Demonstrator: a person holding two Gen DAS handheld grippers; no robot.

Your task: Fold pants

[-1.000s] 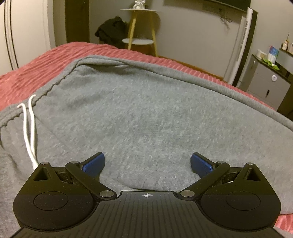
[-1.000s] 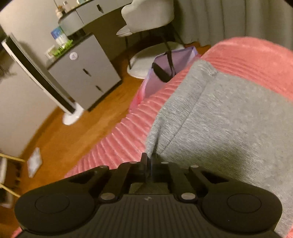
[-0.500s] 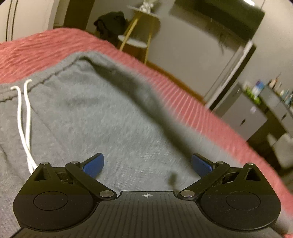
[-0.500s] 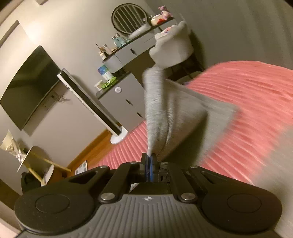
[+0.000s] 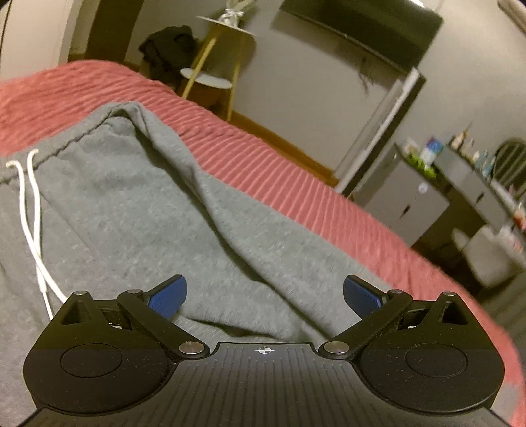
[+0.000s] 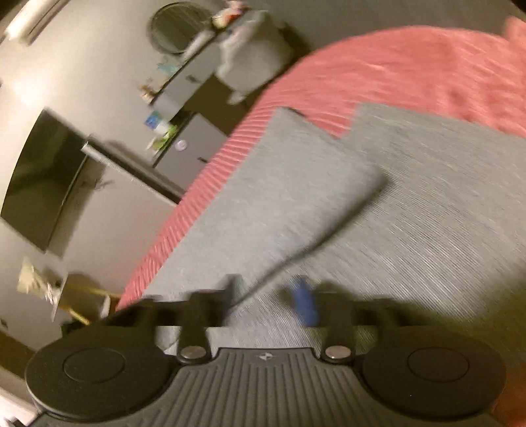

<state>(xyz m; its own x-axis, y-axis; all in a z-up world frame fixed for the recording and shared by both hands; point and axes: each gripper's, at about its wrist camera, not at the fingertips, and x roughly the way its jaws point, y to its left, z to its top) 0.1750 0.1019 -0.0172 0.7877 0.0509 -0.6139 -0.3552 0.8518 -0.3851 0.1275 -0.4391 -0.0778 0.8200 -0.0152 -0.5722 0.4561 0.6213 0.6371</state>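
Note:
Grey sweatpants with a white drawstring lie on a red ribbed bedspread. My left gripper hovers just over the upper part of the pants, its blue pads wide apart and nothing between them. In the blurred right wrist view a folded-over leg lies across the rest of the pants. My right gripper is at the near end of that leg with its jaws opening. The leg's edge runs between them, and the pads no longer press on it.
Past the bed's edge are a wooden floor, a yellow-legged side table with dark clothing beside it, a wall TV, a tall white fan, a grey cabinet and a chair.
The right gripper, shut on the leg's end, swept it across and over the pants, and its jaws have now come apart. The left gripper rose slightly and turned rightward, staying open.

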